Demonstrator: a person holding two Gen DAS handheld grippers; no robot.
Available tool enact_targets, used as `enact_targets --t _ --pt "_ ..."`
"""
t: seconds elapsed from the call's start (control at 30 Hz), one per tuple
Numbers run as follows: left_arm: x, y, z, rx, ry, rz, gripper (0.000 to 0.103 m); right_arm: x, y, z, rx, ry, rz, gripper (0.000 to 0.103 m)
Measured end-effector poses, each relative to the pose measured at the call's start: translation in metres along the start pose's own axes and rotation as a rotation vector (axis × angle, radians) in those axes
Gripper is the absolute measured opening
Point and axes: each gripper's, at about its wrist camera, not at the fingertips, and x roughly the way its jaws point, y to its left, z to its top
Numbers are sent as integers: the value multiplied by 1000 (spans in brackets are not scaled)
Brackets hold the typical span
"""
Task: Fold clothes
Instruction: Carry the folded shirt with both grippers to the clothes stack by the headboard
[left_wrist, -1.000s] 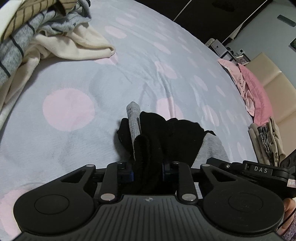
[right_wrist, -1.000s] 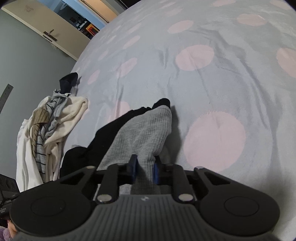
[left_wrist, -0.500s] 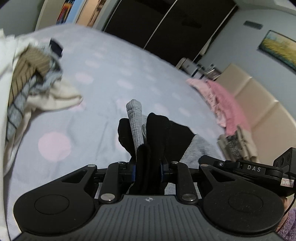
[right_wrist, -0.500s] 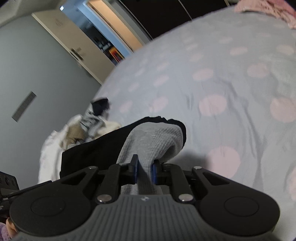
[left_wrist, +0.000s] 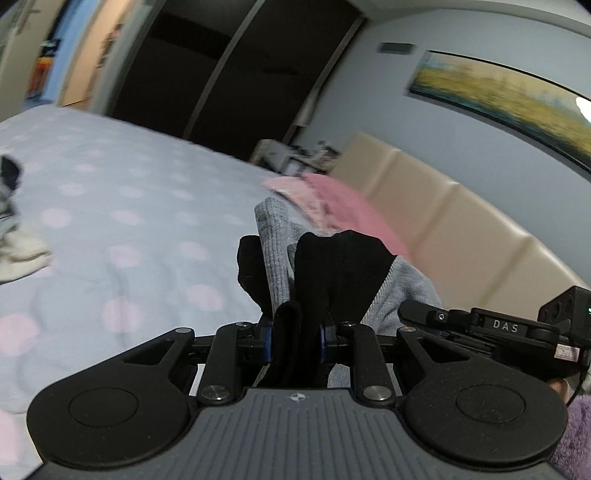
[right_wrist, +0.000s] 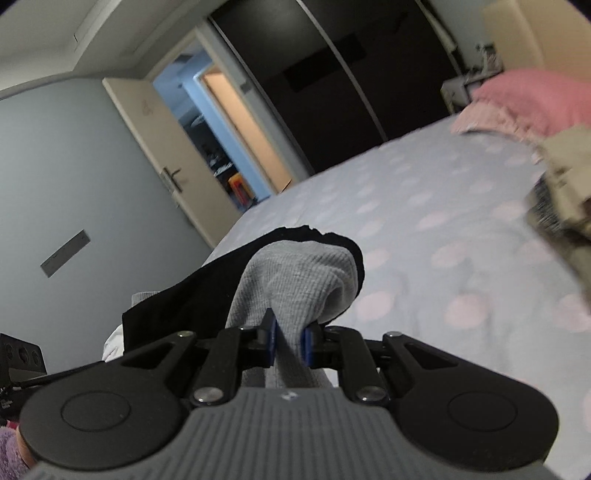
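A grey and black garment (left_wrist: 332, 266) hangs in the air between both grippers, above the bed (left_wrist: 129, 221). My left gripper (left_wrist: 295, 332) is shut on a bunched black part of it, with a grey ribbed strip sticking up past the fingers. In the right wrist view the same garment (right_wrist: 295, 280) shows its grey ribbed side, and my right gripper (right_wrist: 288, 339) is shut on that grey cloth. A black part trails off to the left there. The other gripper's body (left_wrist: 498, 328) shows at the right of the left wrist view.
The bed has a pale blue cover with pink dots (right_wrist: 443, 258). Pink bedding (left_wrist: 332, 203) lies by a beige headboard (left_wrist: 461, 236). A beige and grey folded stack (right_wrist: 565, 184) sits at the right. A heap of unfolded clothes (left_wrist: 14, 240) lies at the left. Dark wardrobe doors (right_wrist: 351, 74) stand behind.
Both grippers have risen and tilted up, lifting the garment off the bed. The views now take in the walls, wardrobe and headboard instead of mostly the cover.
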Motion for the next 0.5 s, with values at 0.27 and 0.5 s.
enact_targets --t 0.27,0.5 --pt "60 -99 -10 49 60 -208 19 -113 -42 33 -26 -97 -114 16" --pt "113 -186 -19 93 114 -389 19 -217 -102 58 -34 -155 -277 16"
